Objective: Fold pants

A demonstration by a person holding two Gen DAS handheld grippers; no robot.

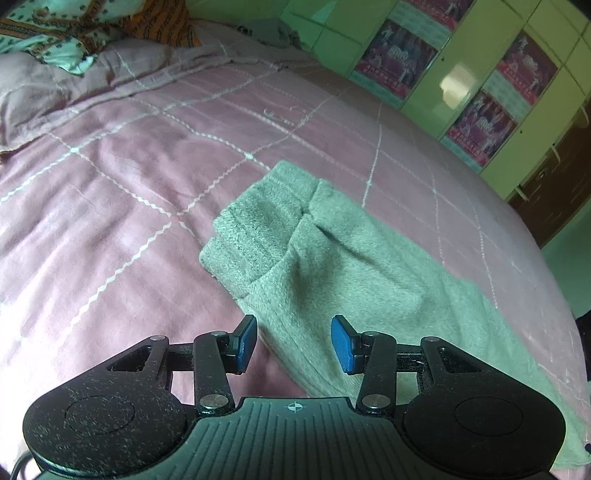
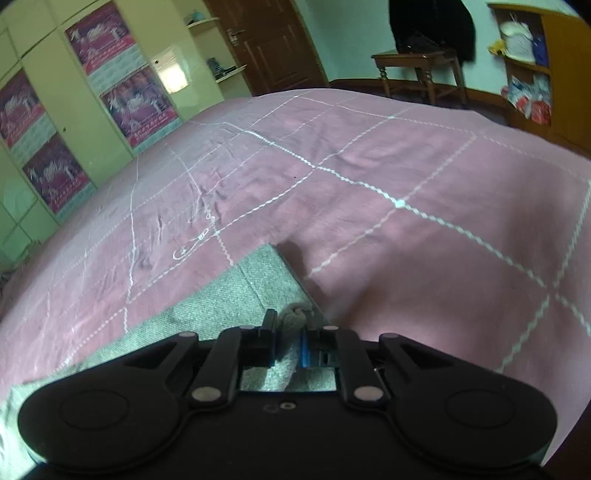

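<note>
Grey fleece pants [image 1: 332,266] lie on a pink quilted bed [image 1: 129,177], with the ribbed waistband [image 1: 258,221] pointing to the far left. My left gripper [image 1: 293,343] is open and empty, hovering just above the near edge of the pants. In the right wrist view, my right gripper [image 2: 290,343] is shut on a bunched edge of the pants [image 2: 236,306], near their corner. The rest of the cloth trails to the lower left.
Patterned bedding [image 1: 74,33] is heaped at the bed's far left. Green wardrobes with posters [image 1: 461,74] stand beyond the bed. A wooden table [image 2: 417,70], a door [image 2: 273,44] and shelves [image 2: 532,66] stand past the bed's far edge.
</note>
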